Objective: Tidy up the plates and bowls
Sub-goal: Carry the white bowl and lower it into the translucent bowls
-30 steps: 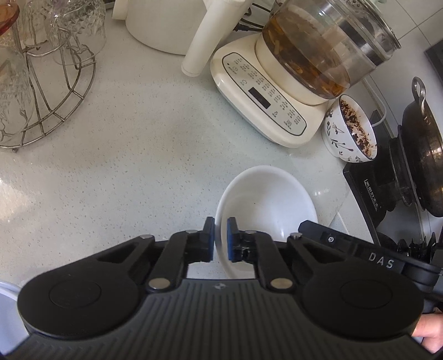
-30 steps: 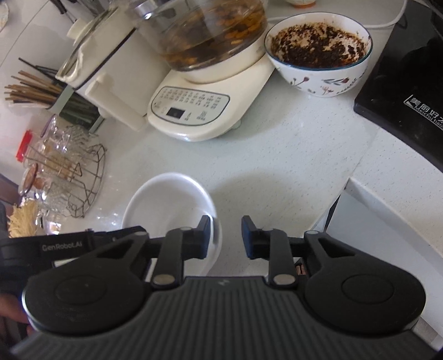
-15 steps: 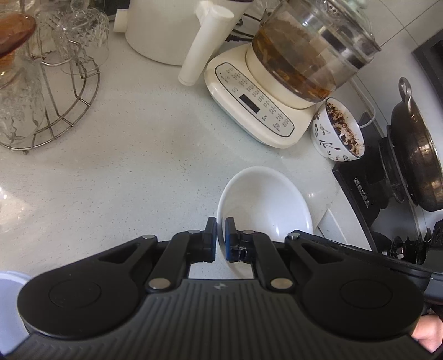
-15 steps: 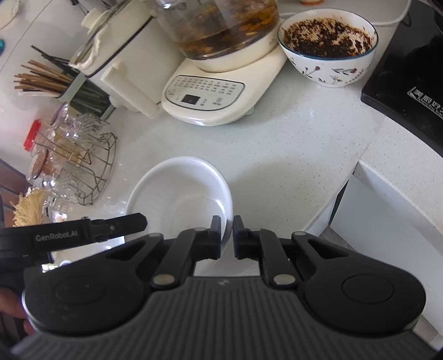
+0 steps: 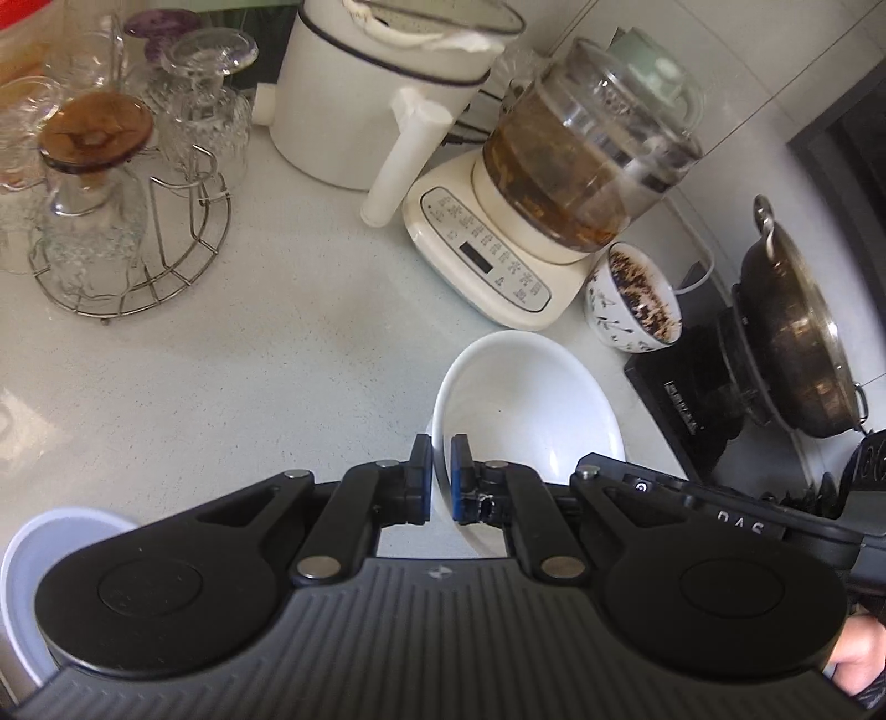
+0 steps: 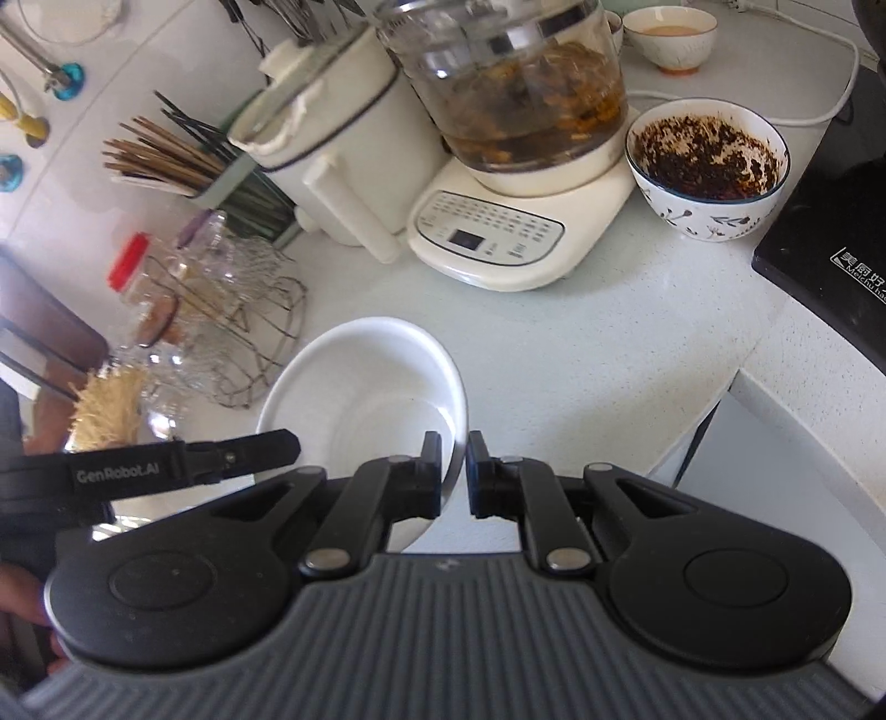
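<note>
While both grippers' fingers (image 5: 420, 468) (image 6: 480, 476) pinch the white bowl (image 5: 531, 410) (image 6: 354, 387), speckled white kitchen counter (image 5: 249, 354) underneath.

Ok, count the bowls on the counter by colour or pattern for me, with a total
Plain white bowl, gripped at its rim by both grippers: 1
Floral-patterned bowl with dark residue: 1
Small cream bowl at the back: 1
Total: 3
</note>
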`<state>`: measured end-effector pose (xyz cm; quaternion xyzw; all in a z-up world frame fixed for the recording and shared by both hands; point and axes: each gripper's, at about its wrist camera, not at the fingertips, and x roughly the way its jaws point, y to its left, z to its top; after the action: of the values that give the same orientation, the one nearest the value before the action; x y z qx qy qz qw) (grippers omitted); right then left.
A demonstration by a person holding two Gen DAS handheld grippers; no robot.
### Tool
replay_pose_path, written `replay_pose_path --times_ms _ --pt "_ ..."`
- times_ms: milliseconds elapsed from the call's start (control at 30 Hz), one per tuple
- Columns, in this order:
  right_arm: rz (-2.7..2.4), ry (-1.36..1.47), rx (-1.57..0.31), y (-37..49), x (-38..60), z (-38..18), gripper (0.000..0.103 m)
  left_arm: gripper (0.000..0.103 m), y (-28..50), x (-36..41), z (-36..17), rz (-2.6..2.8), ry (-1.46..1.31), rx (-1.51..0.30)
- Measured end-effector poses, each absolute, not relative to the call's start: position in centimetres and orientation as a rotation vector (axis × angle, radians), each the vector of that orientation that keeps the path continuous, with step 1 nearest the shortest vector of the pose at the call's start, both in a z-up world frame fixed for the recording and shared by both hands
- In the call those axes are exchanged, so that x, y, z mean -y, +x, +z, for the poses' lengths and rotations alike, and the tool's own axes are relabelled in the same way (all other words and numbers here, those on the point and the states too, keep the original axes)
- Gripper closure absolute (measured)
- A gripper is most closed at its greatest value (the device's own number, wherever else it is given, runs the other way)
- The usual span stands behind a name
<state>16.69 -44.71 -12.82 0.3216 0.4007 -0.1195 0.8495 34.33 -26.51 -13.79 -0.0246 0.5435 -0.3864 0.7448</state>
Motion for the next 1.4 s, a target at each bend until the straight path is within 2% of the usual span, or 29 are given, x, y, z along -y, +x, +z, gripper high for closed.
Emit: replay_pose_path --times_ms 533,967,1400 --pt "-0.205 0.640 -0.777 16.1 39.6 -9.2 0.092 0.095 33.1 19.9 -10.3 -0.835 -0.118 -1.117" --pt "-0.148 0.593 -0.751 16.5 34.3 -8.4 0.092 0.095 32.1 13.2 -9.4 -0.793 -0.151 -1.063" --pt "-0.038 0.556 -0.812 19.0 30.2 -9.6 0.091 0.095 31.7 7.7 -10.0 -0.661 -0.190 -1.062"
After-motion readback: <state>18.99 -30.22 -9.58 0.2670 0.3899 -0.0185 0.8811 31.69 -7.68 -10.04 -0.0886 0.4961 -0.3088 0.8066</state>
